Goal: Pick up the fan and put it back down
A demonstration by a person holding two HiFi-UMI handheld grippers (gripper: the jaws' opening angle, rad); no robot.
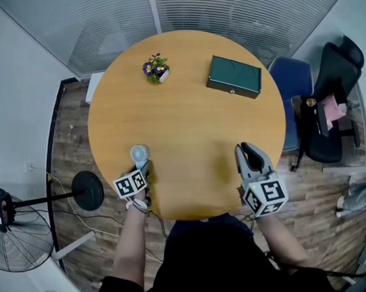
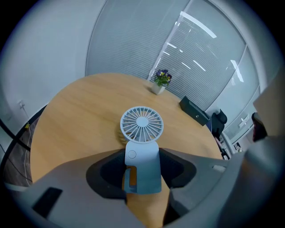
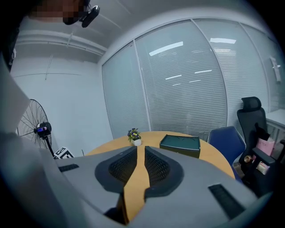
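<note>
A small pale-blue desk fan (image 2: 141, 147) with a round grille head stands between the jaws of my left gripper (image 2: 142, 167), whose dark pads press on both sides of its body. Whether its foot touches the table I cannot tell. In the head view the fan (image 1: 140, 154) is near the front left edge of the round wooden table (image 1: 187, 112), just ahead of the left gripper (image 1: 144, 168). My right gripper (image 1: 247, 150) hovers over the table's front right part. Only a narrow gap shows between the jaws of the right gripper (image 3: 139, 153), with nothing in it.
A small potted plant (image 1: 155, 67) and a dark green box (image 1: 234, 76) sit at the table's far side. A blue chair (image 1: 287, 83) and a black office chair (image 1: 335, 99) stand to the right. A floor fan (image 1: 17, 234) stands at lower left.
</note>
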